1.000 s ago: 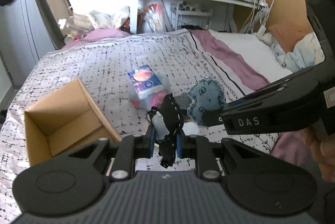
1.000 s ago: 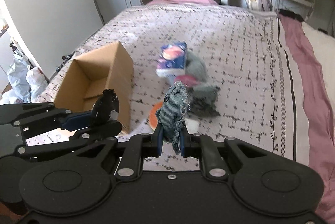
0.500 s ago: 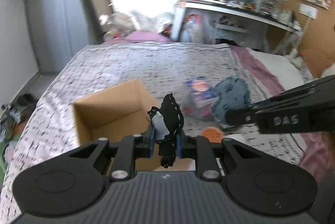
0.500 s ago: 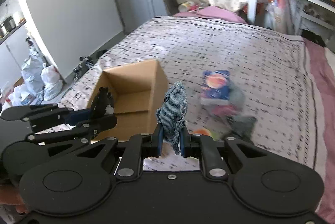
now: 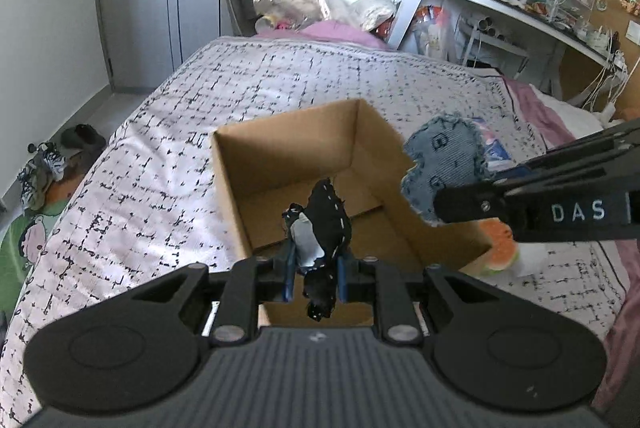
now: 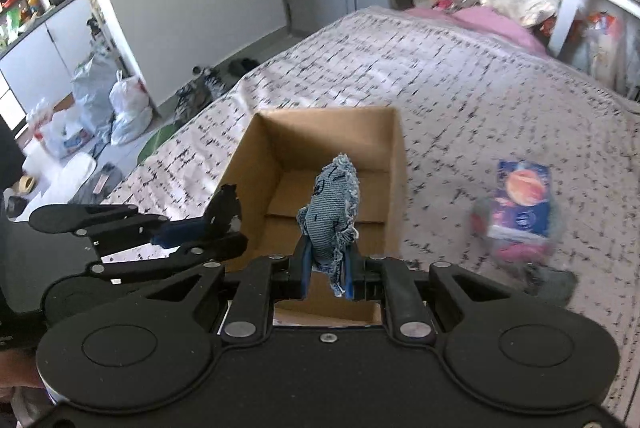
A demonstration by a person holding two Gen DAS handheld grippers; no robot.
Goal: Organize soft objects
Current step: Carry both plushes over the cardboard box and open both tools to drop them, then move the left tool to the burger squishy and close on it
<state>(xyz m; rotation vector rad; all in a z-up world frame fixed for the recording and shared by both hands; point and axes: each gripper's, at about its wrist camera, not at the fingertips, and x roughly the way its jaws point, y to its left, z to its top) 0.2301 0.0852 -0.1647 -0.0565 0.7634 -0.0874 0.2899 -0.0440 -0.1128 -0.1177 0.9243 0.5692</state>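
An open cardboard box [image 5: 256,163] [image 6: 396,163] stands on the patterned bed cover. My left gripper [image 5: 314,270] is shut on a black soft toy [image 5: 326,228] with white stitching and holds it over the box's near side. My right gripper [image 6: 326,264] is shut on a blue denim soft piece [image 6: 334,211] and holds it above the box. It shows from the side in the left wrist view [image 5: 444,163], over the box's right wall. The left gripper with the black toy [image 6: 226,205] shows at the left of the right wrist view.
A blue tissue pack [image 6: 520,199] lies on pink and grey soft items [image 6: 516,252] to the right of the box. An orange watermelon-slice toy [image 5: 498,244] lies beside the box's right wall. Shoes [image 5: 44,163] and bags [image 6: 120,107] sit on the floor left of the bed.
Both grippers have swung left from the pile of soft items to above the box, each still holding its object. The box now sits straight ahead in both views.
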